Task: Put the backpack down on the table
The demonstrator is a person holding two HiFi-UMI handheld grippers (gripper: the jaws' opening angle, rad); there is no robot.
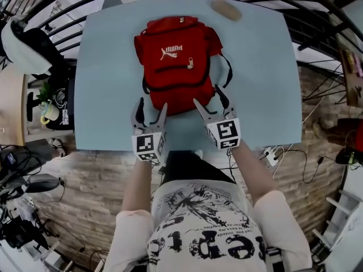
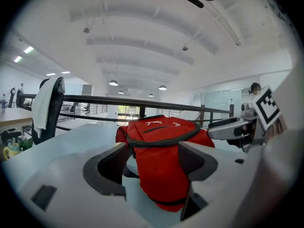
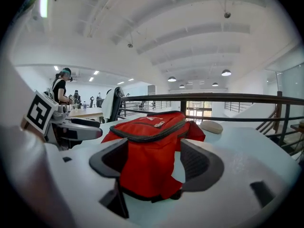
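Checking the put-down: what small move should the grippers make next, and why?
Probably draw the left gripper and right gripper straight back: the backpack already lies flat on the table, and both stand open, not pressing it.

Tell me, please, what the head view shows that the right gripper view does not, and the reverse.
Only the head view: the whole table, the brick floor, the wearer's arms and printed shirt. Only the right gripper view: ceiling lamps, a person standing far off. Both: the red backpack lying on the table, the beige oval object beyond it, the left tongs.
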